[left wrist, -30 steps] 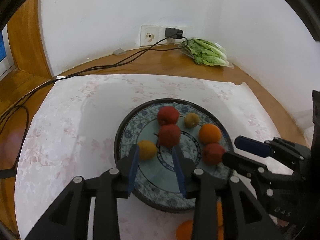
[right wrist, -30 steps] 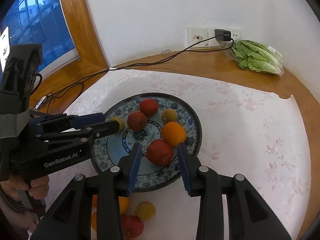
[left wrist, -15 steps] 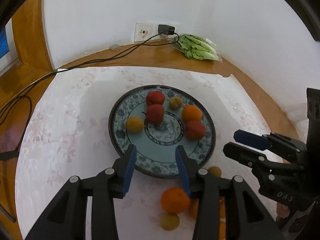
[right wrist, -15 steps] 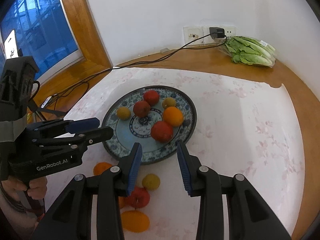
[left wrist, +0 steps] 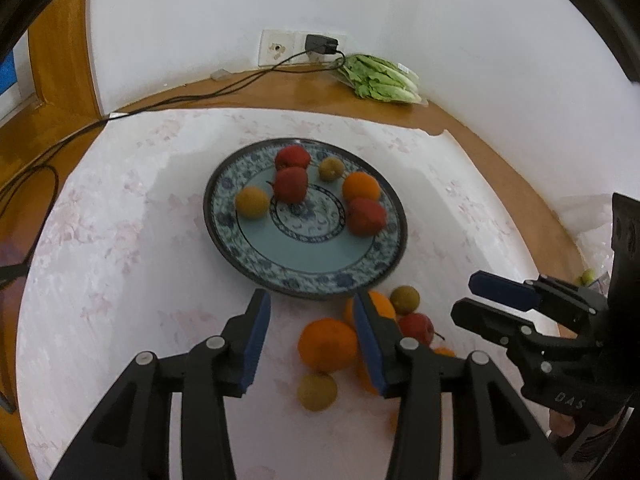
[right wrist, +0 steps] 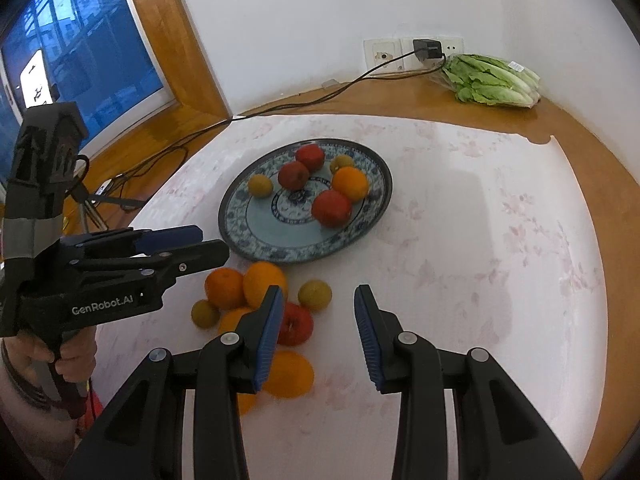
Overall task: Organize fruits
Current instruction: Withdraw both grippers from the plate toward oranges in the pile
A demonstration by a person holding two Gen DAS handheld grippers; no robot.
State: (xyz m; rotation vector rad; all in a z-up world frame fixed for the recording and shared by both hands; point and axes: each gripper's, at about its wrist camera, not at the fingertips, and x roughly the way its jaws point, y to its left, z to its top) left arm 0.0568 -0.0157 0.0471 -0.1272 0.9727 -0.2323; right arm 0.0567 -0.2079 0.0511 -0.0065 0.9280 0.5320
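Both tongs, my left gripper (left wrist: 308,332) and right gripper (right wrist: 318,330), hang wide and empty over loose fruit (right wrist: 316,295) just beside the plate (right wrist: 376,200). Round, firm and likely to roll, each wants pinching across its middle; pale floral cloth (right wrist: 480,240) covers a wooden corner ledge (right wrist: 400,100)

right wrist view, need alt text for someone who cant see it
An open right gripper hovers over a white cloth, above loose oranges, a red apple and small yellow-green fruits lying just in front of a blue patterned plate that holds six fruits. The left gripper, also open and empty, reaches in from the left; bagged lettuce lies by the wall.
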